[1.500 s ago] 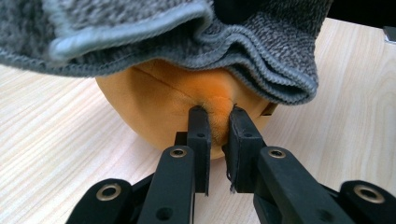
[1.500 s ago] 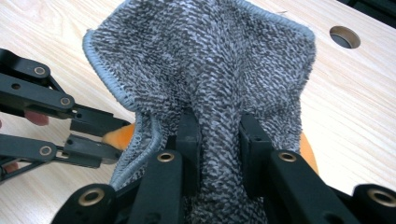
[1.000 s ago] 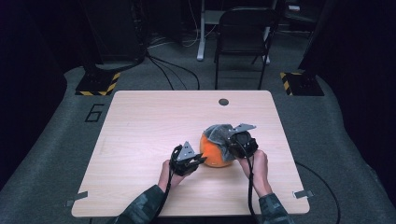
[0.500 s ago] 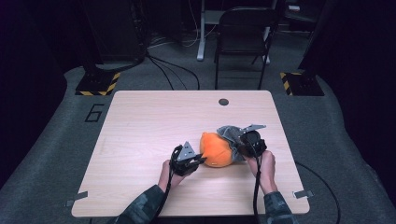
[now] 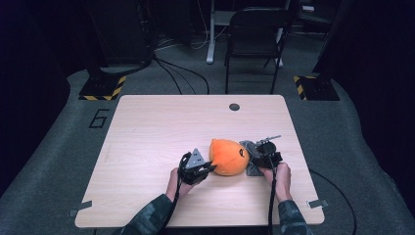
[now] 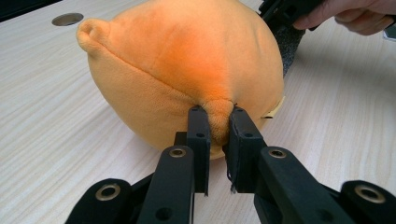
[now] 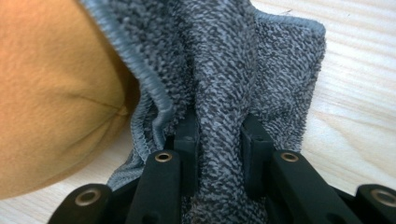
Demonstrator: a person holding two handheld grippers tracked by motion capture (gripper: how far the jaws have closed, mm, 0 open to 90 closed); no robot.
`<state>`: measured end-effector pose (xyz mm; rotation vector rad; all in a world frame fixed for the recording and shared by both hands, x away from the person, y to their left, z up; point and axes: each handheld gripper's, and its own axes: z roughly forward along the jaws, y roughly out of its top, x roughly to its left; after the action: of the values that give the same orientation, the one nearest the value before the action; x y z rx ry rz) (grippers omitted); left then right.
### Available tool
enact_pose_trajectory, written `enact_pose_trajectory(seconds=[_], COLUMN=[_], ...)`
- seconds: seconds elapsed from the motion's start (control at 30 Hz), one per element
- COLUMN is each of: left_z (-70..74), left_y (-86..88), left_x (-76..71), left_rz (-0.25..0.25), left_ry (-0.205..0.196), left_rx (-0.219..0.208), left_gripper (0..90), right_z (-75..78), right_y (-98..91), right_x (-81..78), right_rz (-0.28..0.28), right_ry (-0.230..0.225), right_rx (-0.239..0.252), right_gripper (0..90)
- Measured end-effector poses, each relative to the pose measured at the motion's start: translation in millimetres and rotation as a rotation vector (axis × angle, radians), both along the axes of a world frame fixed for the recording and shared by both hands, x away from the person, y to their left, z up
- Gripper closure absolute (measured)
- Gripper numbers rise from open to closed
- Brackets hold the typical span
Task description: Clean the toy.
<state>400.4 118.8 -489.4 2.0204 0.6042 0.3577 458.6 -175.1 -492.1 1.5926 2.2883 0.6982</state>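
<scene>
On the table [image 5: 147, 147], claws pinch orange plush [image 5: 228, 156] and grey cloth [image 7: 233, 70].

The high view looks forward and down on the whole bench [image 5: 147, 127]. Both claw views sit close, sharing the orange plush [image 6: 187, 70].

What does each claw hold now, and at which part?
The left claw pinches a fold of the orange plush toy. The right claw grips a bunched fold of the grey cloth.

Fuzzy orange plush toy [image 6: 187, 60], nubby grey cloth [image 7: 224, 70]
</scene>
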Motion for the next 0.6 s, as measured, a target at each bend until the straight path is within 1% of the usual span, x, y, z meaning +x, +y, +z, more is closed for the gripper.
enact_pose_trajectory(seconds=[0.07, 0.1, 0.17, 0.2, 0.23, 0.27, 0.37, 0.4, 0.47, 0.5, 0.53, 0.57, 0.6], left_z=[0.1, 0.1, 0.5, 0.8, 0.8, 0.8, 0.8, 0.9, 0.8, 0.8, 0.8, 0.8, 0.7], left_y=[-0.1, -0.4, -0.5, -0.6, -0.8, -0.7, -0.4, -0.4, -0.9, -0.9, -0.9, -0.7, -0.7], left_x=[-0.1, -0.4, -0.8, -1.0, -1.1, -0.9, -0.4, -0.4, -0.6, -0.7, -0.7, -0.5, -0.3], left_rz=[0.000, 0.000, -0.003, -0.004, -0.004, -0.003, -0.001, -0.002, -0.002, -0.003, -0.002, -0.003, -0.004], left_ry=[0.000, 0.002, 0.001, -0.001, -0.002, -0.001, 0.001, 0.000, -0.001, -0.001, -0.001, 0.000, -0.001], left_rx=[-0.001, -0.005, -0.003, 0.001, 0.000, 0.000, -0.004, -0.003, -0.005, -0.005, -0.005, -0.006, -0.006], left_gripper=[80.8, 80.8, 80.8, 80.8, 80.8, 80.7, 80.7, 80.7, 80.7, 80.7, 80.7, 80.7, 80.7], right_z=[3.4, 5.7, 11.6, 16.4, 23.6, 30.5, 48.9, 55.0, 65.3, 72.2, 75.6, 81.9, 86.8], right_y=[-2.2, -4.1, -7.9, -9.8, -12.3, -12.7, -14.2, -13.6, -10.6, -7.6, -6.5, -1.3, 2.6], right_x=[-0.6, -1.3, -2.7, -4.0, -5.6, -8.1, -13.3, -15.5, -19.7, -22.5, -23.9, -27.0, -29.5], right_rz=[-0.002, -0.006, -0.021, -0.028, -0.030, -0.045, -0.026, -0.020, -0.009, 0.009, 0.030, 0.042, 0.063], right_ry=[-0.012, -0.016, -0.027, -0.042, -0.061, -0.063, -0.130, -0.144, -0.171, -0.190, -0.207, -0.222, -0.233], right_rx=[-0.022, -0.016, 0.000, 0.012, 0.036, 0.062, 0.089, 0.109, 0.124, 0.133, 0.134, 0.146, 0.148], right_gripper=[73.0, 73.2, 73.7, 74.0, 74.4, 74.6, 74.8, 74.8, 74.8, 74.7, 74.7, 74.8, 74.7])
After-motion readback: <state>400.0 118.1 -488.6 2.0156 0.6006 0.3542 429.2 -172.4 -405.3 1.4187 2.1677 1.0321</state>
